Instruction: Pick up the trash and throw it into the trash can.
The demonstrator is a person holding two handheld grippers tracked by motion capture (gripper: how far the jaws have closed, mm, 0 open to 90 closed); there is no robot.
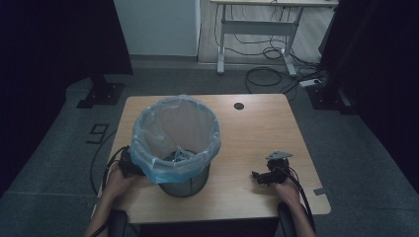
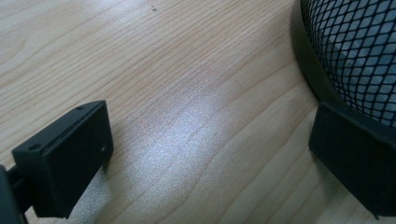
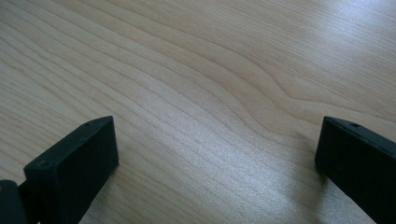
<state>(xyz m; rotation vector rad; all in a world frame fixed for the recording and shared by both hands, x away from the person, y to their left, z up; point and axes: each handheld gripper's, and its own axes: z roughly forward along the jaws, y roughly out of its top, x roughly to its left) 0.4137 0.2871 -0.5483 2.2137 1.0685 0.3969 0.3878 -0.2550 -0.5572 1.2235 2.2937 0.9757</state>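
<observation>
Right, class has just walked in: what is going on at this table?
A person sits at a light wooden table with a hand-held gripper in each hand. The left hand-held gripper is open beside the base of a black wire-mesh bin lined with a pale blue plastic bag. The right hand-held gripper is open over bare wood, holding nothing.
</observation>
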